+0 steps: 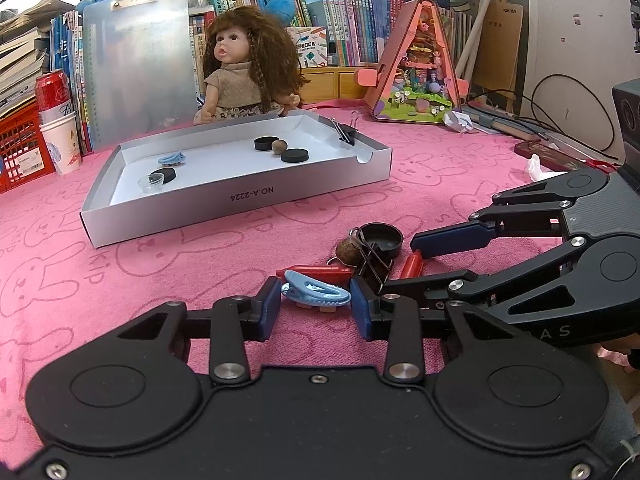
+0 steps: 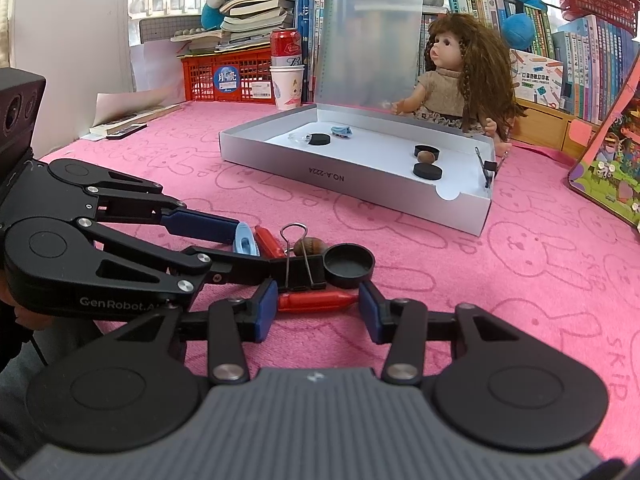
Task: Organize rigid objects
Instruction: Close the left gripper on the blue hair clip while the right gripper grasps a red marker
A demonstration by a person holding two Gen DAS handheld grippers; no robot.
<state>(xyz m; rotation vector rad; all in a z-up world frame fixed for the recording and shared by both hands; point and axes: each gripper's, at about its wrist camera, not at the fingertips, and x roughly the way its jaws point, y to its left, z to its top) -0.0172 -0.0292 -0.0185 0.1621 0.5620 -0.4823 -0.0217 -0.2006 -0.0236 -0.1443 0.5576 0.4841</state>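
Left gripper [image 1: 316, 308] gaping around blue clip [image 1: 316, 293]; right gripper [image 2: 318, 310] gaping around red piece [image 2: 316, 301] beside clip.

The table [image 1: 120, 264] wears a pink cloth printed with darker pink rabbits. Between the left gripper's dark blue fingers [image 1: 269, 309] lies a pale blue clip [image 1: 316, 293]; between the right's [image 2: 267, 309], a red pen [image 2: 316, 301]. Just beyond them sit a black cap [image 2: 348, 265], a black binder clip [image 2: 298, 270] and a brown nut [image 2: 310, 246]. Farther off, the box [image 1: 224, 204] is silver outside, white inside.
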